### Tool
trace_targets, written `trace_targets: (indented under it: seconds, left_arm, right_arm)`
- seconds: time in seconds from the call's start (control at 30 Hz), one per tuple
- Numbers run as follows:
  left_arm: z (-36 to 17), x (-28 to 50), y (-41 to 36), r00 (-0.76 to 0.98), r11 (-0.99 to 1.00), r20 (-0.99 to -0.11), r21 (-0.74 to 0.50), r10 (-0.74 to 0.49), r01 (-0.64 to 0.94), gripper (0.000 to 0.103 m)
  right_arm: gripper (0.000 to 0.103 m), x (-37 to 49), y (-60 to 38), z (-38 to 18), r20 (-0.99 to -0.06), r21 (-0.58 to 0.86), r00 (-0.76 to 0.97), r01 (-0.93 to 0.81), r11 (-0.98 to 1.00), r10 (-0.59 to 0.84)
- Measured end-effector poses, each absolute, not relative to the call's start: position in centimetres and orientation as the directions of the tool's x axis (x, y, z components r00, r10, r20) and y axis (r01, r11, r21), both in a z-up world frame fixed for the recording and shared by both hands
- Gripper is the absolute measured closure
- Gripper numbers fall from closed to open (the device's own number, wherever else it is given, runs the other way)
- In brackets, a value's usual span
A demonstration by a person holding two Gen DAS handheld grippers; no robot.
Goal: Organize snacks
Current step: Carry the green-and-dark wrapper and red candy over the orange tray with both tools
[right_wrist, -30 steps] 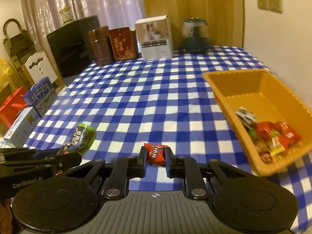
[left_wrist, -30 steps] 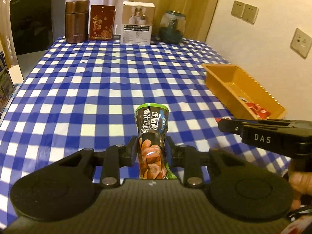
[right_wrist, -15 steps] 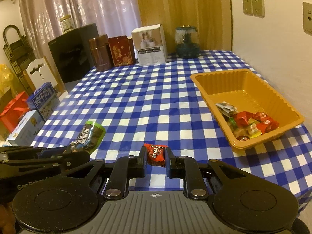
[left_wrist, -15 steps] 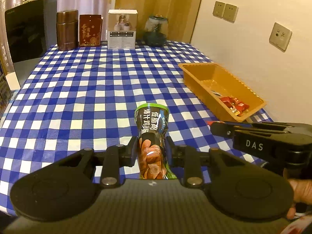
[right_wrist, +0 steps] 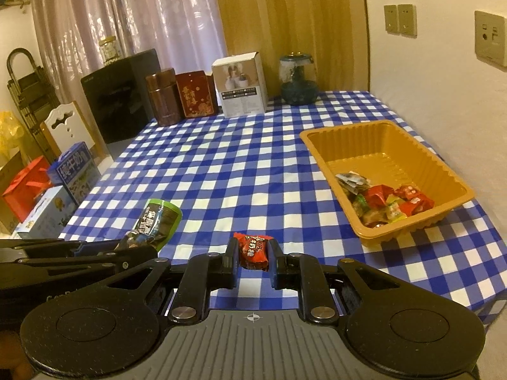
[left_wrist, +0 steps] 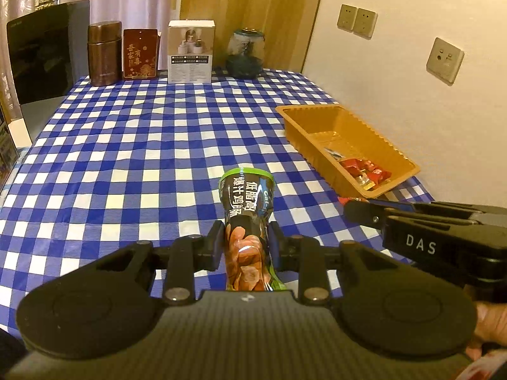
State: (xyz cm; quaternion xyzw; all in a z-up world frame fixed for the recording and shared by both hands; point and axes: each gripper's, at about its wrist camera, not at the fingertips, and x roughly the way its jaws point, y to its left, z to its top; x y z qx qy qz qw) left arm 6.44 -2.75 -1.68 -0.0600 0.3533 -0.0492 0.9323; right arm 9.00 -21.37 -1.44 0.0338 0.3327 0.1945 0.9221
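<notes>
- left wrist view: our left hand-held gripper (left_wrist: 244, 247) is pinching a dark and green snack pouch (left_wrist: 248, 218) at its middle, so the pouch stands up out of the jaws, above the checked worktop (left_wrist: 126, 158).
- same view: the orange tray (left_wrist: 320, 148) sits ahead and to the right, near the wall, with a small heap of wrapped snacks (left_wrist: 364, 171) at its near end. the right hand-held gripper (left_wrist: 351, 210) reaches in from the right edge.
- right wrist view: our right hand-held gripper (right_wrist: 253, 261) is pressed together on a small red candy packet (right_wrist: 252, 250), also off the cloth. the tray (right_wrist: 383, 126) lies ahead to the right, and the pouch (right_wrist: 158, 221) shows at the left in the other tool.
- progress, as we judge it: several snacks are already in the tray and we see none loose on the worktop. what is left looks like carrying these two over the tray and letting them go; the far half of the tray has room.
</notes>
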Motion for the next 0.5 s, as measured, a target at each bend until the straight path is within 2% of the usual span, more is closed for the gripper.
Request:
trace_targets:
  seconds: [0.5]
  left_arm:
    - [-1.3, 6.8, -4.9, 0.734, 0.981, -0.654, -0.168, -0.181, 0.093, 0.077]
  right_arm:
    - [0.084, 8.2, -24.3, -1.0, -0.595, 0.198, 0.729, -0.275, 0.941, 0.338]
